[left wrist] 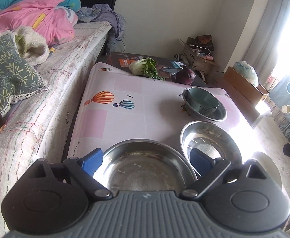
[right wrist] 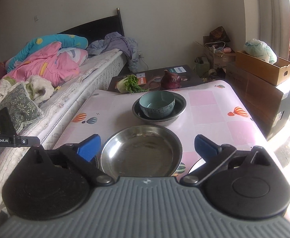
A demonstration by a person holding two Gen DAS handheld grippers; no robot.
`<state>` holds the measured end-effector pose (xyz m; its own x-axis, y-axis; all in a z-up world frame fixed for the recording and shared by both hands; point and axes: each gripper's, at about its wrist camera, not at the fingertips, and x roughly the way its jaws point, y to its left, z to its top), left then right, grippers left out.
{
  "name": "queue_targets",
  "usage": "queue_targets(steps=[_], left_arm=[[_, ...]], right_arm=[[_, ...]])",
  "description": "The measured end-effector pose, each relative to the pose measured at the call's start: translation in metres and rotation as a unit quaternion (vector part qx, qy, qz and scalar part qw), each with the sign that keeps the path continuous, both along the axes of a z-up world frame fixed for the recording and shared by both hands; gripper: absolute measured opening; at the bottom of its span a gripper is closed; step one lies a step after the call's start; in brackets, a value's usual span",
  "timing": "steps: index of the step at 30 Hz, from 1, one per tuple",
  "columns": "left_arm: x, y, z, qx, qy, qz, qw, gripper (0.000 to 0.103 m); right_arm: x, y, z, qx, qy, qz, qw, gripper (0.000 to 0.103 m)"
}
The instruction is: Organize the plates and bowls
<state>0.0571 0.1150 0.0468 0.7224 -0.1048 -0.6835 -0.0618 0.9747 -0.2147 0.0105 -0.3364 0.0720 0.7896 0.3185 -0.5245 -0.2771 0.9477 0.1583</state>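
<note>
Low table (right wrist: 214,107) under a pink balloon-print cloth, left edge close against the bed (right wrist: 97,73), right edge dropping to open floor beside brown boxes (right wrist: 261,69). Open cloth to the left of the bowls and at the right side.

Teal ceramic bowl (right wrist: 156,104) upright, mouth up, nested in a steel bowl (right wrist: 176,109) toward the far end. Nearer, a wide steel bowl (right wrist: 141,152) upright and empty; seen from the left wrist, another steel bowl (left wrist: 145,170) just beside it on the left. All round, no long axis. Cabbage (right wrist: 129,84) and red onion (right wrist: 170,81) beyond the table's far edge.

Left hand-held gripper (left wrist: 146,163) spread wide above the near bowl, pinching nothing. Right hand-held gripper (right wrist: 147,147) likewise spread wide, blue pads either side of the wide bowl, clear of it.
</note>
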Motion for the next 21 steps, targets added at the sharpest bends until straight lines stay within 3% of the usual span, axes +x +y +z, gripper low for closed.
queue_targets(steps=[5, 11, 17, 21], left_arm=[[-0.026, 0.006, -0.009, 0.018, 0.001, 0.012, 0.9998, 0.095], [-0.045, 0.014, -0.02, 0.01, 0.005, 0.02, 0.9997, 0.098], [-0.053, 0.019, -0.036, 0.022, 0.019, 0.026, 0.9993, 0.101], [-0.057, 0.023, -0.041, 0.022, 0.016, 0.027, 0.9993, 0.103]], right_arm=[[-0.017, 0.029, -0.004, -0.038, -0.002, 0.013, 0.999, 0.102], [-0.032, 0.059, -0.013, -0.074, -0.005, 0.024, 0.997, 0.102], [-0.041, 0.086, -0.028, -0.16, -0.015, 0.007, 0.987, 0.102], [-0.043, 0.088, -0.031, -0.148, -0.017, 0.018, 0.989, 0.102]])
